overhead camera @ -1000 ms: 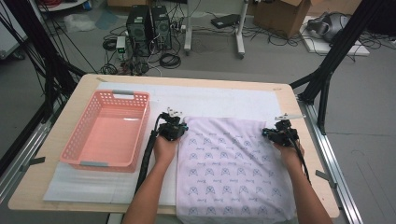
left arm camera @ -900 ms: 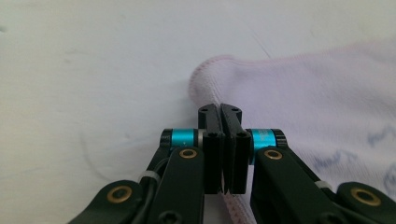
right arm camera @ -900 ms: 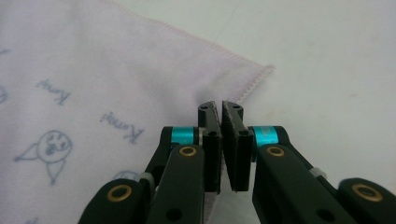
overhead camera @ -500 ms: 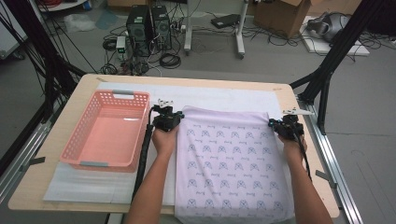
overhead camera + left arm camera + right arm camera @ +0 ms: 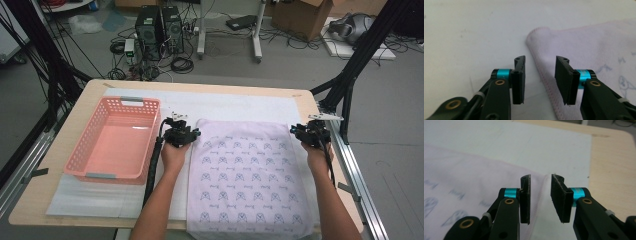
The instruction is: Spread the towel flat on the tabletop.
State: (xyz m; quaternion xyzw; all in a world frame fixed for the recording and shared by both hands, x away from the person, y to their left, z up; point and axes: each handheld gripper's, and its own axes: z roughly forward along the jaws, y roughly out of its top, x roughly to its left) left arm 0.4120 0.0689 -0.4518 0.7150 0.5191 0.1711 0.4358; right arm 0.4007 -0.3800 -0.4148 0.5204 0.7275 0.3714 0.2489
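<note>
Nearest me, the patterned towel (image 5: 247, 182) lies flat on the white mat (image 5: 235, 106), its near hem hanging just past the table's front edge. Both forearms come in from the bottom of the high view, one on each side of the towel.

Left gripper (image 5: 181, 135): sits at the towel's far left corner. In the left gripper view, the jaws have just been opening and now stand apart, released. The towel's stitched edge (image 5: 544, 75) runs through the gap between them, but neither pad presses on it.

Right gripper (image 5: 311, 134): at the towel's far right corner. In the right gripper view, jaws also just opened, parted, nothing clamped. The towel's corner edge (image 5: 541, 182) lies below the gap; I see no pad contact.

Left of the left gripper, the pink basket (image 5: 85, 155) rests on the mat, apart from the towel.

Beyond the table (image 5: 200, 87): computer towers (image 5: 160, 27) and cables on the floor.
</note>
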